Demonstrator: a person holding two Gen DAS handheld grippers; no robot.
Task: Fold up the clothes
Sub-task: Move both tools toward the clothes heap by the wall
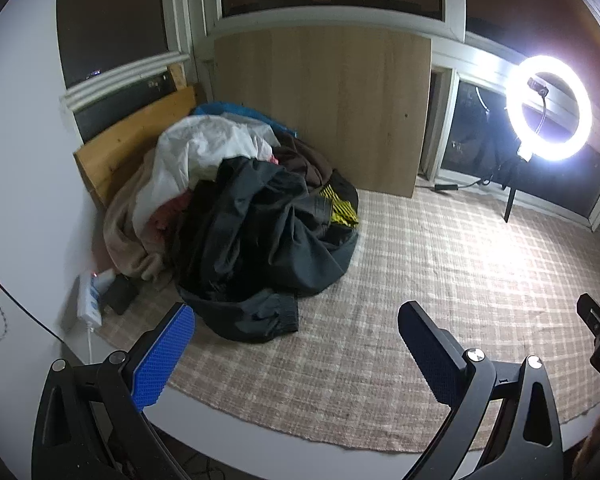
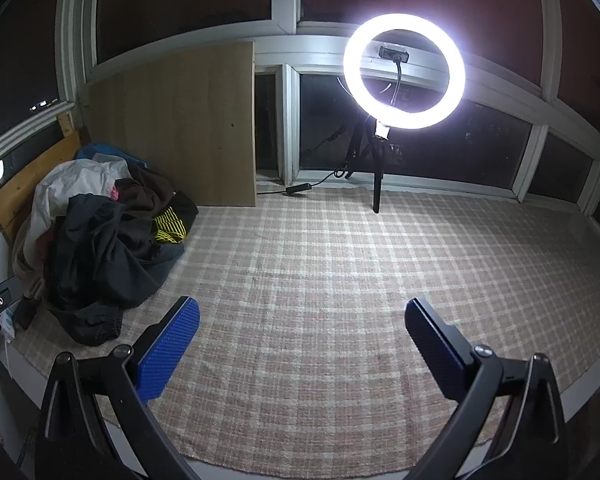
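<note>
Hovering with fingers spread and empty, left gripper (image 1: 296, 332) and right gripper (image 2: 302, 322) face the crumpled clothes pile (image 1: 236, 216), with no folded garment in view on the plaid rug (image 2: 340, 280)

A home room set up for filming: a checked woven rug (image 2: 340, 280) under dark night windows (image 2: 180, 0), a heap of clothes (image 1: 236, 208) in the corner, and a lit ring light (image 2: 404, 66) on a tripod
</note>
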